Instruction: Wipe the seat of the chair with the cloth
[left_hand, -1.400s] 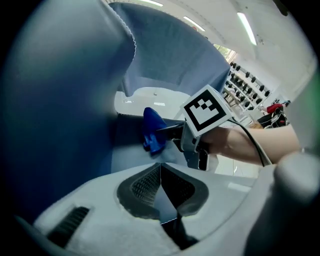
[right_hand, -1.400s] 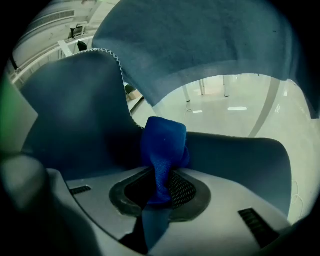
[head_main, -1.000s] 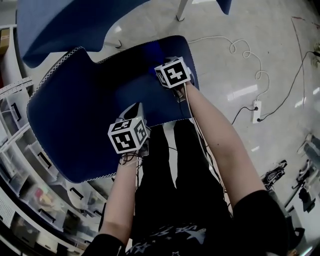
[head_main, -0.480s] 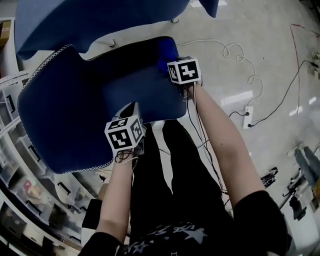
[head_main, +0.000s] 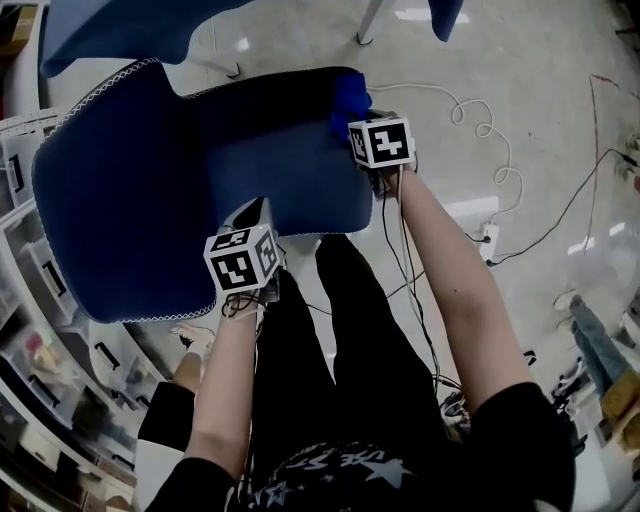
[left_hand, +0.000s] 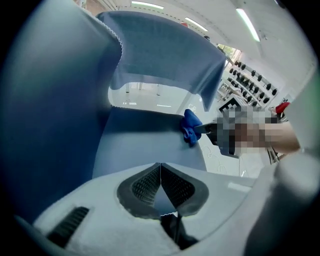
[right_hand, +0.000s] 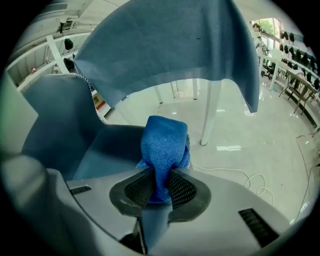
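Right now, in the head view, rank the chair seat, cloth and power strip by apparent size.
1. chair seat, by far the largest
2. cloth, only partly showing
3. power strip, slightly smaller, but farther off on the floor

Left gripper (left_hand: 160, 167) fingers pressed together, right gripper (right_hand: 161, 175) fingers pinching cloth (right_hand: 165, 140), arms extended

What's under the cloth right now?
The chair seat, near its right edge, lies below the cloth, which the right tongs grip. The cloth's own bulk hides whether it touches the seat.

Nubby terry cloth (right_hand: 164, 142), matt fabric seat (head_main: 270, 170), glossy floor (head_main: 560, 60).
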